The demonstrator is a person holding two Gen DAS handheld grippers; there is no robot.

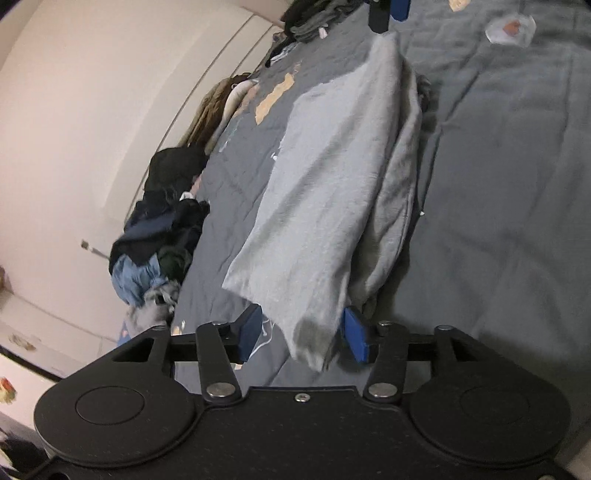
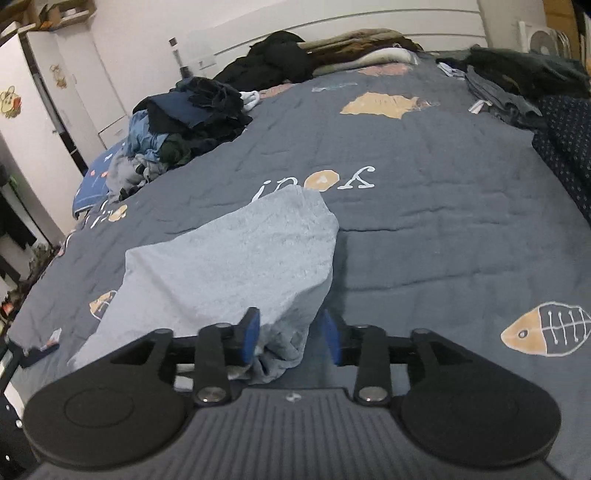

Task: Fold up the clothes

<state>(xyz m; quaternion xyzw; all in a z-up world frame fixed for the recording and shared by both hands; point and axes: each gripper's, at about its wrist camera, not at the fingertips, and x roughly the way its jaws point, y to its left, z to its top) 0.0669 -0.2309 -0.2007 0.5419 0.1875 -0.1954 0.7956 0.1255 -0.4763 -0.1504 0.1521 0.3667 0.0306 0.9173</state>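
A light grey garment (image 1: pixel 332 177) lies folded lengthwise on the dark blue bedspread (image 1: pixel 498 184). In the left wrist view its near corner hangs between the blue pads of my left gripper (image 1: pixel 303 334); the jaws stand apart and the left pad is clear of the cloth. In the right wrist view the other end of the grey garment (image 2: pixel 229 258) bunches between the pads of my right gripper (image 2: pixel 291 338), which is open, with a gap on the right side. The right gripper's tip (image 1: pixel 388 11) shows at the garment's far end.
A heap of dark and blue clothes (image 2: pixel 184 122) sits at the bed's left edge. More dark clothes (image 2: pixel 517 81) are piled at the far right, and black and brown garments (image 2: pixel 314 51) lie along the headboard. A white wardrobe (image 2: pixel 44 110) stands left of the bed.
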